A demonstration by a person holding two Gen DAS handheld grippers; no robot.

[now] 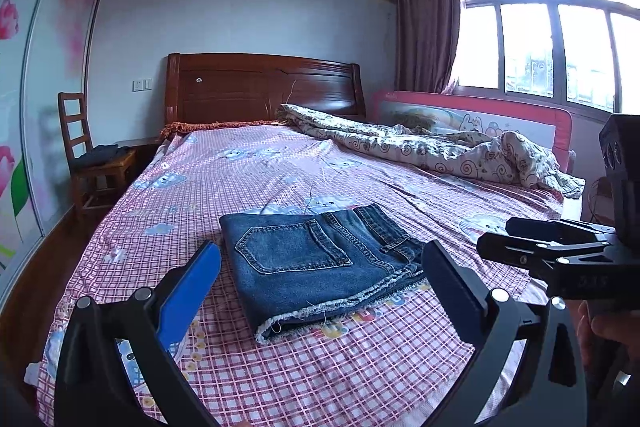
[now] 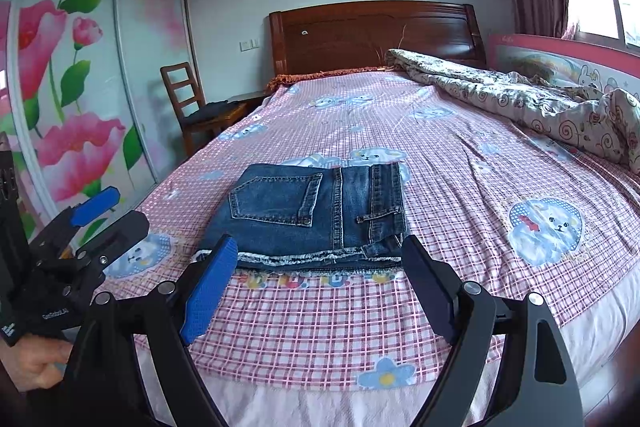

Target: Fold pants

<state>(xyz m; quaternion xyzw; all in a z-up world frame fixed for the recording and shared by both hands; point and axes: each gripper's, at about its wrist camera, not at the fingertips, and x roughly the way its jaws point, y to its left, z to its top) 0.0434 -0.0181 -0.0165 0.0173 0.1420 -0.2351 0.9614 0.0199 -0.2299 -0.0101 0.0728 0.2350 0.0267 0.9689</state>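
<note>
Folded denim pants [image 2: 316,211] on checked bed [image 2: 460,163]; left claw [image 1: 320,279] and right claw [image 2: 316,279] both apart, empty.

The dark blue denim pants [image 2: 316,211] are lying folded into a flat, compact rectangle, back pocket facing up and frayed hems nearest, just ahead of the right gripper [image 2: 318,269] and apart from it.
</note>
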